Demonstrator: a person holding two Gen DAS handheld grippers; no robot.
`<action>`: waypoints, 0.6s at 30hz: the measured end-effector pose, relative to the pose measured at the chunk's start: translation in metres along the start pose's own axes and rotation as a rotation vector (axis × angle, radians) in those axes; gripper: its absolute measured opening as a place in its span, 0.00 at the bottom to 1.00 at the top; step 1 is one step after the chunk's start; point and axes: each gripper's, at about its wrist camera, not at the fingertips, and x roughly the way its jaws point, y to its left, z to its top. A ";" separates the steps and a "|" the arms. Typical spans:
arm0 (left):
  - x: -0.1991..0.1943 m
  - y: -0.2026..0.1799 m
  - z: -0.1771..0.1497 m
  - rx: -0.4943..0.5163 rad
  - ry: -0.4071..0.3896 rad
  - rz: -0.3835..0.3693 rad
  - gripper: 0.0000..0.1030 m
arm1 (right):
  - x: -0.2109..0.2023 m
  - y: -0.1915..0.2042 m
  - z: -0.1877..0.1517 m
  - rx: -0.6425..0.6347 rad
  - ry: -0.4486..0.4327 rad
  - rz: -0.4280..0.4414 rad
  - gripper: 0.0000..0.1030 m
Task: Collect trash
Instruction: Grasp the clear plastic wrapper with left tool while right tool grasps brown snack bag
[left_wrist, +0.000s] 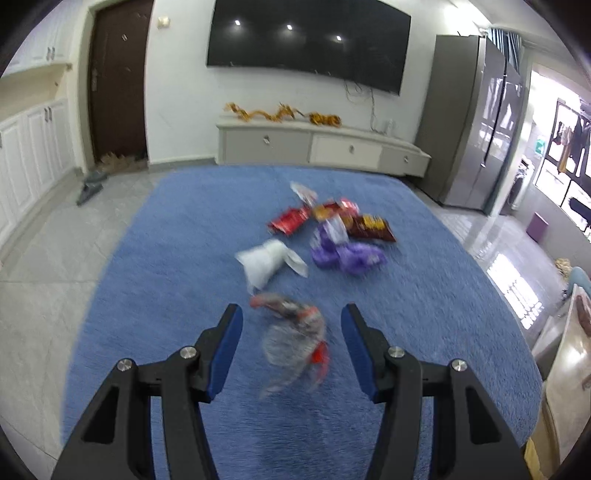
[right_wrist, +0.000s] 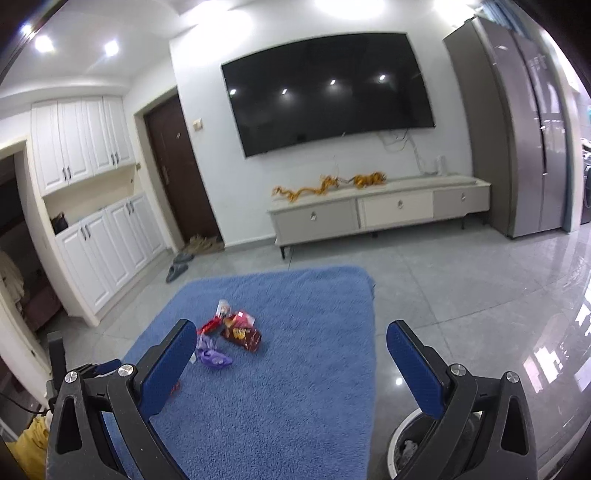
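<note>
Several snack wrappers lie on a blue rug (left_wrist: 184, 240). In the left wrist view, my left gripper (left_wrist: 291, 314) is open, its jaws either side of a blurred silver and red wrapper (left_wrist: 295, 343), above it. Beyond lie a white wrapper (left_wrist: 266, 262), a purple wrapper (left_wrist: 351, 254), a red wrapper (left_wrist: 288, 221) and a dark brown bag (left_wrist: 373, 227). In the right wrist view, my right gripper (right_wrist: 291, 332) is open and empty, high over the rug (right_wrist: 295, 387). The purple wrapper (right_wrist: 214, 354) and brown bag (right_wrist: 243, 336) show there. A white bin (right_wrist: 410, 443) sits at lower right.
A TV cabinet (right_wrist: 369, 210) stands against the far wall under a large TV (right_wrist: 325, 92). A grey fridge (right_wrist: 528, 129) is at right, white cupboards (right_wrist: 92, 240) at left. Slippers (right_wrist: 177, 269) lie by the brown door (right_wrist: 181, 173). Glossy tiles surround the rug.
</note>
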 end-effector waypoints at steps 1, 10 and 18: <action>0.007 -0.003 -0.002 0.001 0.015 -0.008 0.52 | 0.011 0.001 -0.002 -0.010 0.021 0.008 1.00; 0.054 -0.009 -0.003 0.016 0.079 -0.007 0.45 | 0.116 0.019 -0.013 -0.087 0.201 0.104 1.00; 0.078 -0.004 -0.001 0.004 0.120 -0.026 0.29 | 0.219 0.056 -0.019 -0.180 0.335 0.212 0.93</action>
